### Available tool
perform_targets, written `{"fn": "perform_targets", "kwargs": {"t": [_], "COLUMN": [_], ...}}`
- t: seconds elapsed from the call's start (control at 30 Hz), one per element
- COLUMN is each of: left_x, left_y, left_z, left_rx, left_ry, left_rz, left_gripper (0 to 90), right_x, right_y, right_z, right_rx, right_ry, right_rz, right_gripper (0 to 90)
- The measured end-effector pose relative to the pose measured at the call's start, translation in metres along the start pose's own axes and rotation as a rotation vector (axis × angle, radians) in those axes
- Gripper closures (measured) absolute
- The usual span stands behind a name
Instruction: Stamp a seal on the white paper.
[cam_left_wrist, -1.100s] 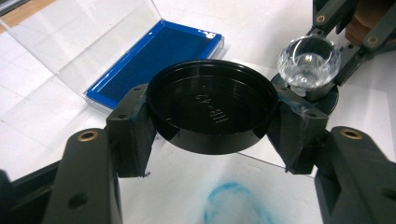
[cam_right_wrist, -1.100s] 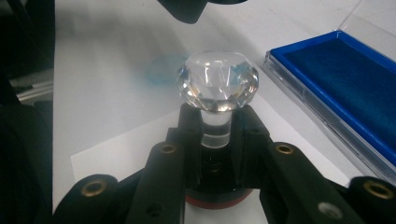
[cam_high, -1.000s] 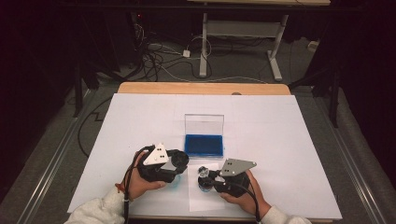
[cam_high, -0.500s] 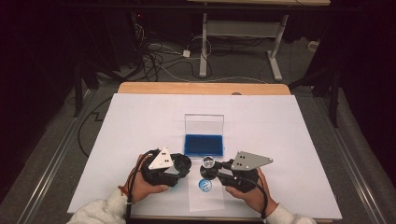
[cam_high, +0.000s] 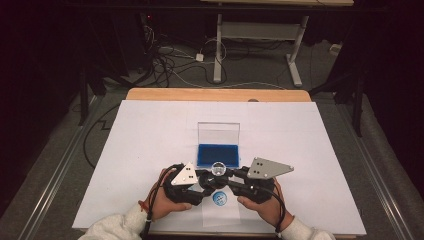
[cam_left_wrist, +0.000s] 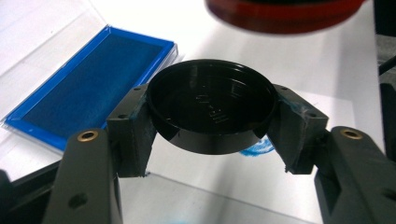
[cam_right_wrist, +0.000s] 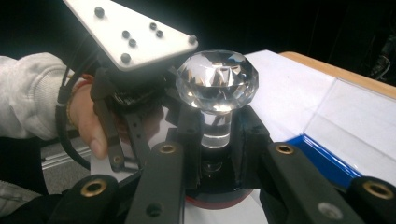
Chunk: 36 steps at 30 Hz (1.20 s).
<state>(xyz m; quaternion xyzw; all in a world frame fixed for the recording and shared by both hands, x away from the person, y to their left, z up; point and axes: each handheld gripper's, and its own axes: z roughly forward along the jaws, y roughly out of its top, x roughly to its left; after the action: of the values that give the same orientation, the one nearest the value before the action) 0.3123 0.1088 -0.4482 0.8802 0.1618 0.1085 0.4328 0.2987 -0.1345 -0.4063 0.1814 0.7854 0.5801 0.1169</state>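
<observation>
Between the two grippers, just short of the blue ink pad (cam_high: 217, 154), a stamp is being put back together. The right gripper (cam_right_wrist: 215, 154) is clamped on the stamp (cam_right_wrist: 215, 88) below its crystal knob, holding it upright. The left gripper (cam_left_wrist: 211, 121) grips the black cap (cam_left_wrist: 210, 109), open side up, likely ready to cover the stamp's face. A blue print (cam_high: 219, 198) lies beneath them.
</observation>
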Motion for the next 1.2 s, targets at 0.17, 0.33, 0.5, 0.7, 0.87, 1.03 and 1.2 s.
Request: {"fn": "perform_targets", "kwargs": {"t": [0.17, 0.33, 0.5, 0.7, 0.87, 1.03, 1.2], "left_x": [0.000, 0.000, -0.002, -0.002, -0.003, -0.003, -0.004], "left_y": [0.001, 0.002, 0.003, 0.004, 0.005, 0.004, 0.005], "left_z": [-0.003, -0.005, -0.007, -0.010, -0.012, -0.016, -0.016], "left_rx": [-0.020, -0.038, -0.048, -0.067, -0.079, -0.096, -0.095], "left_ry": [-0.003, -0.005, -0.010, -0.014, -0.023, -0.024, -0.029], "left_rz": [-0.011, -0.011, -0.010, -0.016, -0.016, -0.021, -0.016], "left_gripper": [36.6, 36.7, 36.6, 36.6, 36.6, 36.6, 36.6], "right_x": [0.001, 0.000, 0.000, 0.002, 0.003, 0.002, 0.000], "right_y": [0.002, 0.002, 0.002, 0.002, 0.001, 0.001, -0.001], "right_z": [0.004, 0.008, 0.013, 0.016, 0.020, 0.020, 0.021], "right_rx": [-0.011, -0.009, -0.010, -0.014, -0.011, -0.014, -0.017], "right_ry": [0.011, 0.009, 0.023, 0.034, 0.035, 0.030, 0.031], "right_rz": [0.005, 0.003, 0.008, 0.002, -0.002, -0.007, -0.005], "right_gripper": [75.8, 75.8, 75.8, 75.7, 75.7, 75.7, 75.7]}}
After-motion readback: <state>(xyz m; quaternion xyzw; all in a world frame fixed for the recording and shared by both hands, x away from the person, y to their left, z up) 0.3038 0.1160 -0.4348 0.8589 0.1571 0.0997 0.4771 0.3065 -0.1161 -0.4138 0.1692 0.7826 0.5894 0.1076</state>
